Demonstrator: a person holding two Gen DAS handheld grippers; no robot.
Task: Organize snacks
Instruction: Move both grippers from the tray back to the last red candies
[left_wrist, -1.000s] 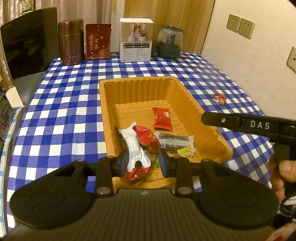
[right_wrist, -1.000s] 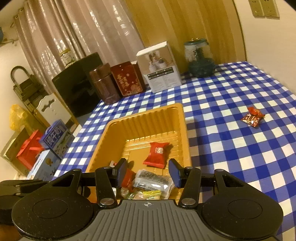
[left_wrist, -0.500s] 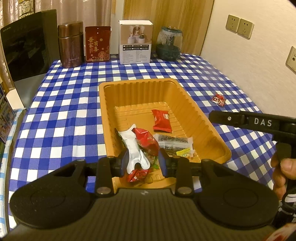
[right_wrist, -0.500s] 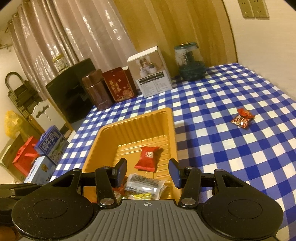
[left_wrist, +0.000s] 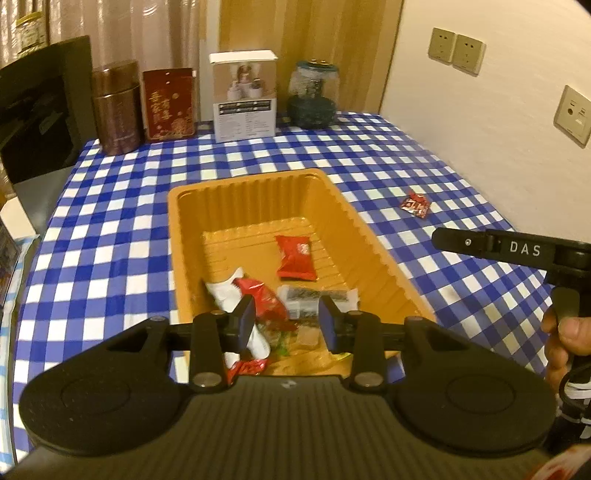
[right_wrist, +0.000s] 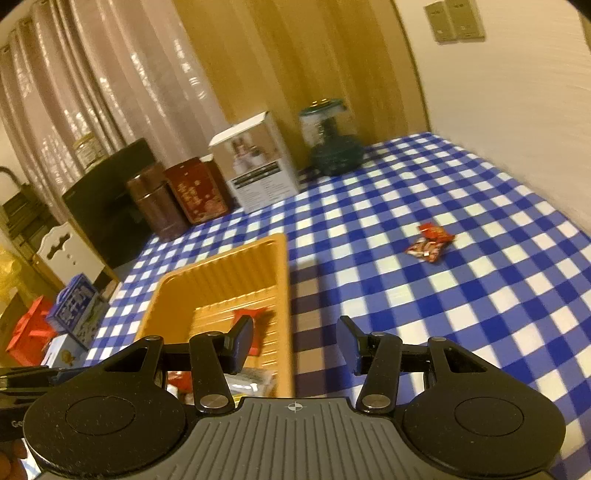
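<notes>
An orange plastic tray (left_wrist: 236, 181) sits mid-table on the blue checked cloth. It holds a red packet (left_wrist: 295, 256), a clear packet with dark contents (left_wrist: 314, 295) and a white-and-red wrapper (left_wrist: 264, 299). My left gripper (left_wrist: 287, 325) hovers over the tray's near end. Its jaws are opening, and the wrapper lies below the gap with no pad pressing on it. My right gripper (right_wrist: 295, 343) is open and empty, over the tray's right rim (right_wrist: 284, 295). A loose red snack (right_wrist: 430, 243) lies on the cloth, far right of the tray (left_wrist: 415, 205).
Along the table's back edge stand a brown tin (left_wrist: 116, 107), a red tin (left_wrist: 168, 103), a white box (left_wrist: 245, 96) and a glass jar (left_wrist: 312, 96). A black appliance (left_wrist: 37, 107) is at the left, a wall at the right. A hand (left_wrist: 565, 339) holds the right gripper's handle.
The left jaws have spread and let go of the white-and-red wrapper, which now lies in the tray. The right gripper has swung right, from above the tray to its right rim.
</notes>
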